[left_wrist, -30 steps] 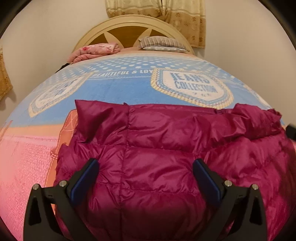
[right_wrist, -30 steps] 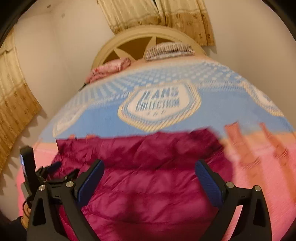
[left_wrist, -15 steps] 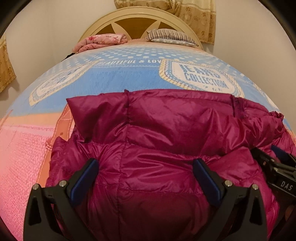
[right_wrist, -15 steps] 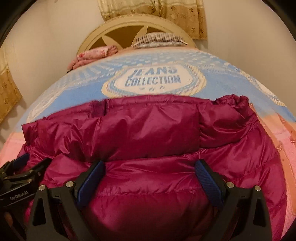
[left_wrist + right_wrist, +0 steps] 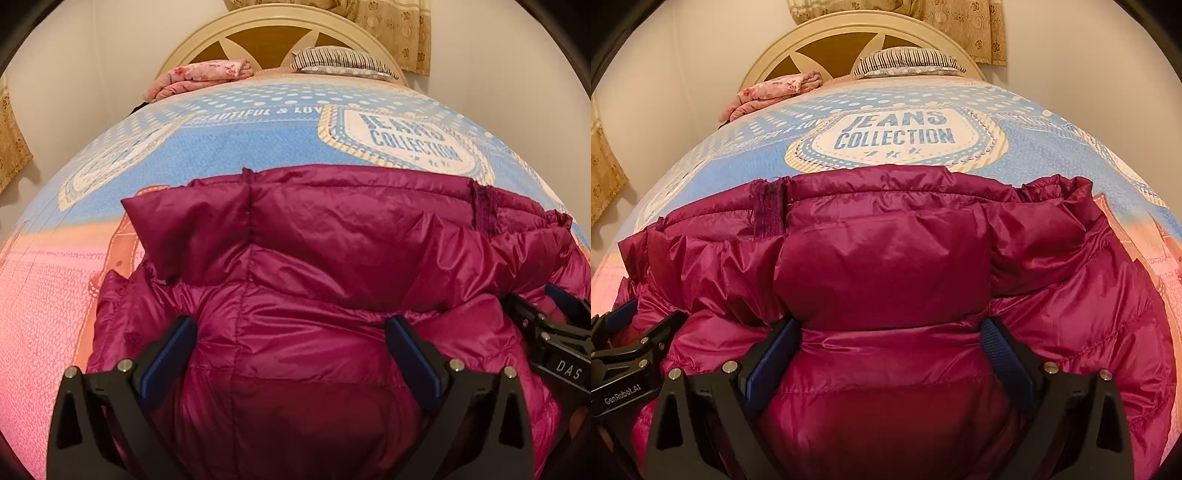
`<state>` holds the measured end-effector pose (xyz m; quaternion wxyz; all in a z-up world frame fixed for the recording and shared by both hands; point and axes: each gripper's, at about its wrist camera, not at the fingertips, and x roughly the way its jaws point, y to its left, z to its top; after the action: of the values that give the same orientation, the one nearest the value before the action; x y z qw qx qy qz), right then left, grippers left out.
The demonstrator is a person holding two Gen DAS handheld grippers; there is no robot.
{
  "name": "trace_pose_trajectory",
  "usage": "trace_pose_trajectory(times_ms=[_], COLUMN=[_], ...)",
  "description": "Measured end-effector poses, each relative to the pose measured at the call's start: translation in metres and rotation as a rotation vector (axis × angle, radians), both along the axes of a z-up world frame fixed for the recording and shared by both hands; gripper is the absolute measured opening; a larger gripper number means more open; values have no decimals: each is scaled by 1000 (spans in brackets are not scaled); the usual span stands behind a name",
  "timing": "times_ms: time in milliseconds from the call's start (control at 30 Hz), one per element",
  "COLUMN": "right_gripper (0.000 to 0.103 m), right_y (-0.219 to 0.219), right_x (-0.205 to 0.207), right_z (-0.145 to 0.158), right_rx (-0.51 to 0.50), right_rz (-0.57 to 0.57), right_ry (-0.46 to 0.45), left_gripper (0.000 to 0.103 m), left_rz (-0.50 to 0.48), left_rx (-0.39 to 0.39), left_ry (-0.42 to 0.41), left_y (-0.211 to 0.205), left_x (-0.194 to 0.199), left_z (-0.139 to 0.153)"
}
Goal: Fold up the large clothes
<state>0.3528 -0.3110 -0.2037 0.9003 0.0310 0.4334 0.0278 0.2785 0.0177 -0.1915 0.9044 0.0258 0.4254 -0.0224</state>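
Closest to us, our left gripper [image 5: 291, 354] has its two blue-padded fingers spread wide, the shiny magenta puffer jacket [image 5: 332, 266] bulging up between them; we see nothing pinched. Our right gripper [image 5: 890, 354] is spread just as wide over the same jacket [image 5: 886, 266], with a puffed panel filling the gap between its fingers. Each gripper shows at the edge of the other's view, so the two sit side by side near the jacket's near end.

The jacket lies on the bed, covering the near part of the bedspread [image 5: 221, 147], with a folded layer lying across it a little farther out. A darker strip runs down that layer near its far edge.

Beyond the jacket the bedspread is blue with a "JEANS COLLECTION" badge [image 5: 894, 136]. At the far end lie a folded pink floral blanket [image 5: 199, 75] and a striped pillow [image 5: 340, 61] against the cream headboard [image 5: 280, 22], with patterned curtains [image 5: 953, 22] behind.
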Motion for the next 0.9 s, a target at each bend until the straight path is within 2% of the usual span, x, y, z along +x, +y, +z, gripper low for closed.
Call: trace_pose_trajectory(times_ms=[733, 800, 900], right_gripper=[100, 100, 100], right_y=[7, 7, 12], right_x=[1, -1, -19], right_z=[0, 7, 29], right_rx=[-53, -58, -31], right_rz=[-2, -11, 2], right_ry=[31, 42, -2], left_gripper=[103, 103, 103], left_rz=[-9, -12, -31], left_rx=[1, -21, -95], left_ry=[4, 2, -2], left_y=[0, 3, 18], left_x=[2, 0, -10], left_z=[-2, -1, 11])
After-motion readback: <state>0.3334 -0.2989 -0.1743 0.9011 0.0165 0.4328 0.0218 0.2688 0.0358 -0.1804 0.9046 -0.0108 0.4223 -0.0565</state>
